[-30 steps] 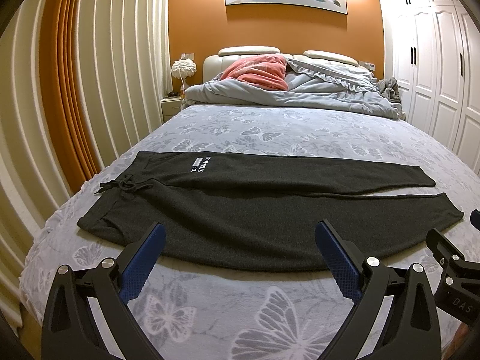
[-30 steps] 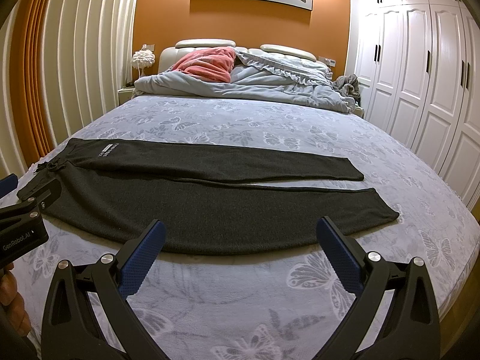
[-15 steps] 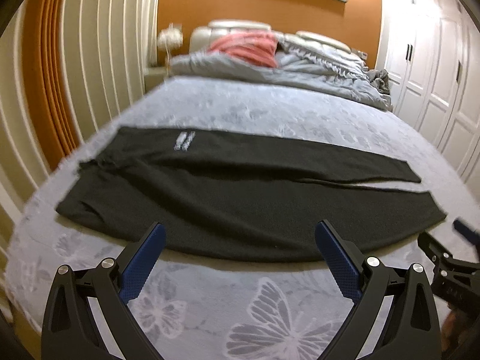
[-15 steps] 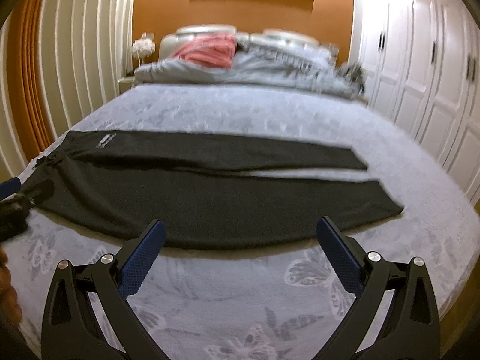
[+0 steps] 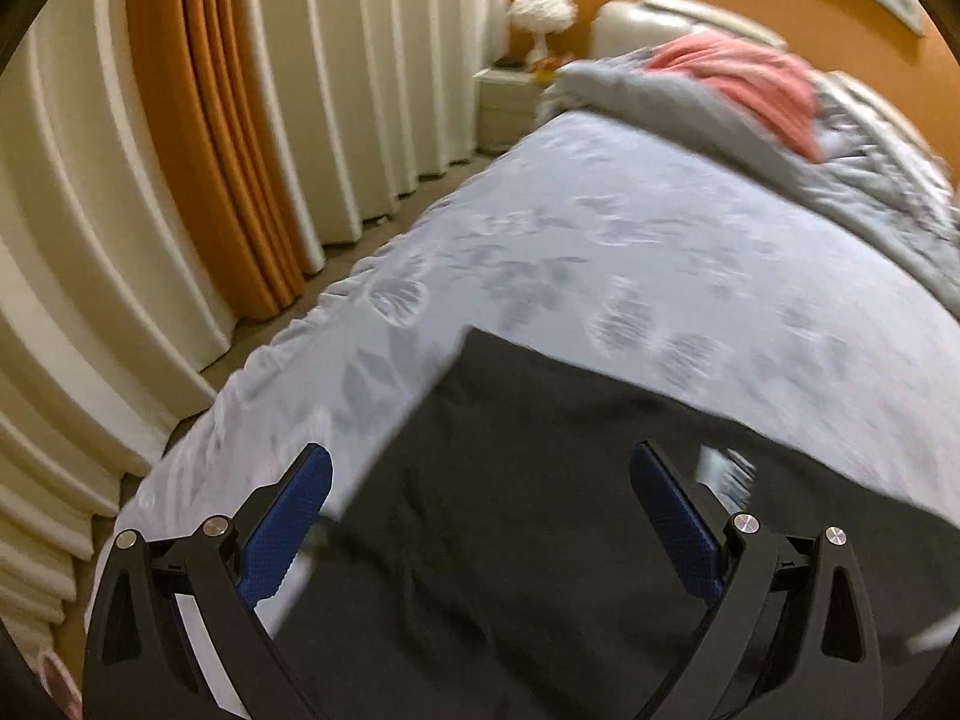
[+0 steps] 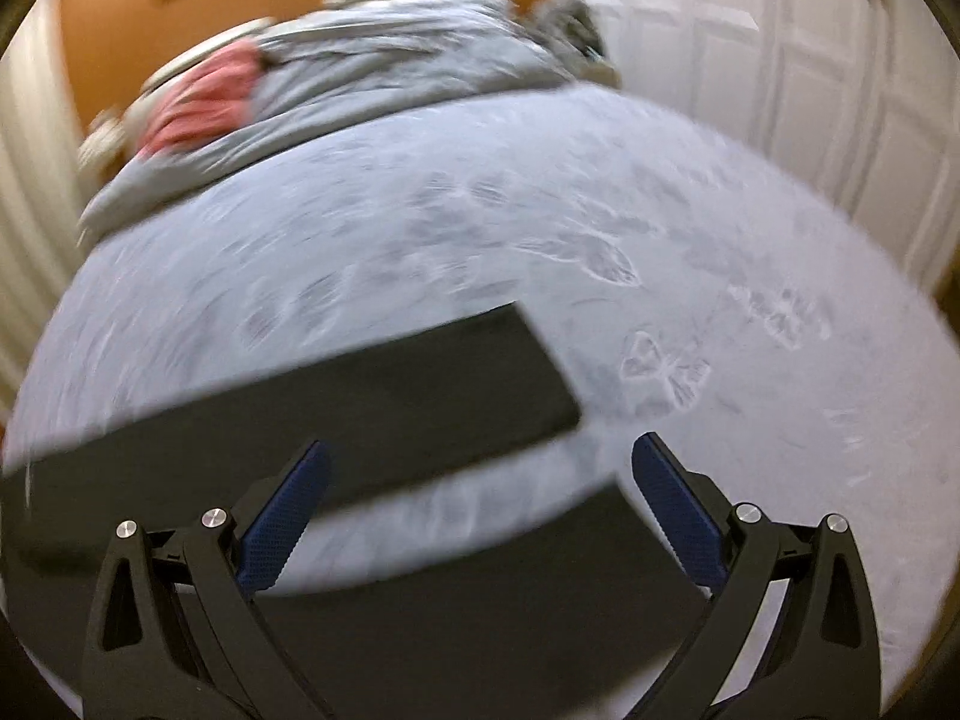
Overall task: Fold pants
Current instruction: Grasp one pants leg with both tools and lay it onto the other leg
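Dark grey pants [image 5: 540, 516] lie flat on the bed, waist to the left, legs to the right. In the left wrist view my left gripper [image 5: 480, 510] is open above the waist end, its blue pads spread wide over the fabric near the white label [image 5: 726, 474]. In the right wrist view my right gripper [image 6: 480, 492] is open above the leg ends [image 6: 480, 384]; the far leg's hem lies ahead and the near leg's hem [image 6: 540, 588] sits between the fingers. Both views are motion-blurred. Neither gripper holds anything.
The bed has a pale grey butterfly-print cover [image 5: 660, 276]. A rumpled grey duvet [image 6: 390, 78] and a pink blanket [image 5: 744, 78] lie at the headboard. Cream and orange curtains [image 5: 210, 150] hang left; a white wardrobe [image 6: 780, 60] stands right. A nightstand with lamp [image 5: 528, 60] stands beside the headboard.
Both grippers have moved forward and down over the pants. The left swung toward the waist end, the right toward the leg hems. Both stay open.
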Tool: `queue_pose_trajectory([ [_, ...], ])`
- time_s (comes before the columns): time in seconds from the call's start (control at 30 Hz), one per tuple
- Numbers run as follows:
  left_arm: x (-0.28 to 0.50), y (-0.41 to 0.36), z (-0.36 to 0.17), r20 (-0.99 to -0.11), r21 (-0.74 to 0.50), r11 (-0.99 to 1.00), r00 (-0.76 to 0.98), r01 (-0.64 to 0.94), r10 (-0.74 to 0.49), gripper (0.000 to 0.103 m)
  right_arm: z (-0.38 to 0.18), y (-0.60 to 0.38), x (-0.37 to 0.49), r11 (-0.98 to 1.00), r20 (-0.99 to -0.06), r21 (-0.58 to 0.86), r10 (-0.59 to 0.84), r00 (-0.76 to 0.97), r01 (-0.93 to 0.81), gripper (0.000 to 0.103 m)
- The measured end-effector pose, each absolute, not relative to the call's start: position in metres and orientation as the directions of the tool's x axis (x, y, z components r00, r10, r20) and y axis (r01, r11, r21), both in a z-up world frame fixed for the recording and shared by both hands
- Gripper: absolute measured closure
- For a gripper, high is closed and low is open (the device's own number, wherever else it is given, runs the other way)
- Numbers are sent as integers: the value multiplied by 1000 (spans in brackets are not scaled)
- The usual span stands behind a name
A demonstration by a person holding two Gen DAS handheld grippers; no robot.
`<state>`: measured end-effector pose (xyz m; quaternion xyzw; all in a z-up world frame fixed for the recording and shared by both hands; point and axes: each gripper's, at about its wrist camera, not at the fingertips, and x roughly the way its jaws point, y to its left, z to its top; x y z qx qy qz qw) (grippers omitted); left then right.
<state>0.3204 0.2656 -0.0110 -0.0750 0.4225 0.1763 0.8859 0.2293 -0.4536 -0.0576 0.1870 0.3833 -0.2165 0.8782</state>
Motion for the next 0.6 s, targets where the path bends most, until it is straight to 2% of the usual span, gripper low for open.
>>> queue_pose_trajectory([
  [0.1,366,290,-39,-802,21,898,529,-440,277,5,-84,-491,272,787,-792,230,-191,580,572,5],
  [0.2,396,300,-64,-831,21,883,483,-468,276,5,-101,-506,300,775,-810,195,-218,544,601,5],
  [0.33,424,309,-109,-884,-101,854,440,-510,159,5,-115,-506,322,803,-801,165,-230,553,573,5],
  [0.43,427,307,-114,-860,-92,837,467,-540,207,9,-124,-496,333,835,-794,156,-211,570,527,5],
  [0.47,429,305,-114,-860,-77,843,464,-532,214,21,-127,-491,336,850,-796,153,-196,572,504,14],
  [0.5,429,303,-112,-857,-69,852,468,-520,216,39,-130,-487,340,860,-808,125,-202,554,495,49],
  [0.53,429,299,-105,-853,-72,870,482,-488,200,50,-129,-483,342,870,-808,96,-216,548,484,54],
  [0.57,433,300,-104,-852,-83,876,490,-474,184,67,-124,-478,341,887,-804,102,-194,562,451,85],
  [0.6,430,299,-97,-850,-86,880,496,-468,181,73,-119,-475,340,889,-801,101,-193,567,447,97],
])
